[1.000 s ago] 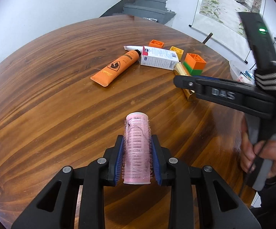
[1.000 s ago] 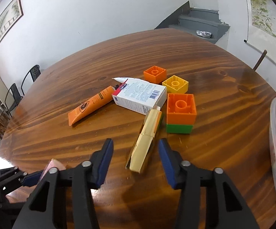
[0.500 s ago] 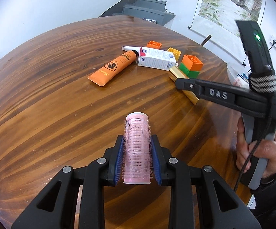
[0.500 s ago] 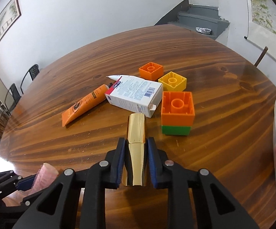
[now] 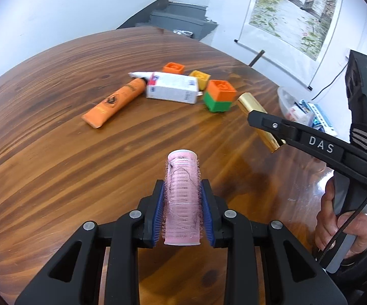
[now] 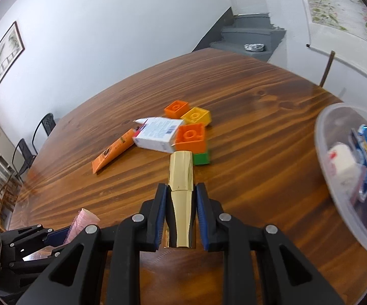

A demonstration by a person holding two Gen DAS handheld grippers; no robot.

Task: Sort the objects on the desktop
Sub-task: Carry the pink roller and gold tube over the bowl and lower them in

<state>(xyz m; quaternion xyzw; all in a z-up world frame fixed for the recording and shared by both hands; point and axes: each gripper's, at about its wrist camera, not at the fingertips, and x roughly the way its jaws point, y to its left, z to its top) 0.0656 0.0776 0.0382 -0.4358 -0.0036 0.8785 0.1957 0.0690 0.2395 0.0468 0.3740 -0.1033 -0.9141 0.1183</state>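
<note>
My left gripper [image 5: 182, 190] is shut on a pink hair roller [image 5: 182, 198], held above the wooden table [image 5: 56, 139]. My right gripper [image 6: 181, 192] is shut on a gold tube [image 6: 180, 193], lifted off the table; from the left wrist view the gold tube [image 5: 258, 122] sticks out past the right gripper's finger. On the table beyond lie an orange tube [image 6: 114, 150], a white box [image 6: 155, 134], an orange brick on a green brick [image 6: 192, 139], a yellow brick [image 6: 196, 115] and a small orange brick [image 6: 177, 108].
A clear plastic tub [image 6: 335, 178] holding packets and a white roll stands at the right of the table. A person's hand [image 5: 343, 231] grips the right gripper's handle. Chairs [image 6: 31, 142] stand past the table's far left edge.
The right gripper's jaws closed on the gold tube, lifted it off the table and swung right toward the tub. The left gripper kept the pink roller and shifted slightly.
</note>
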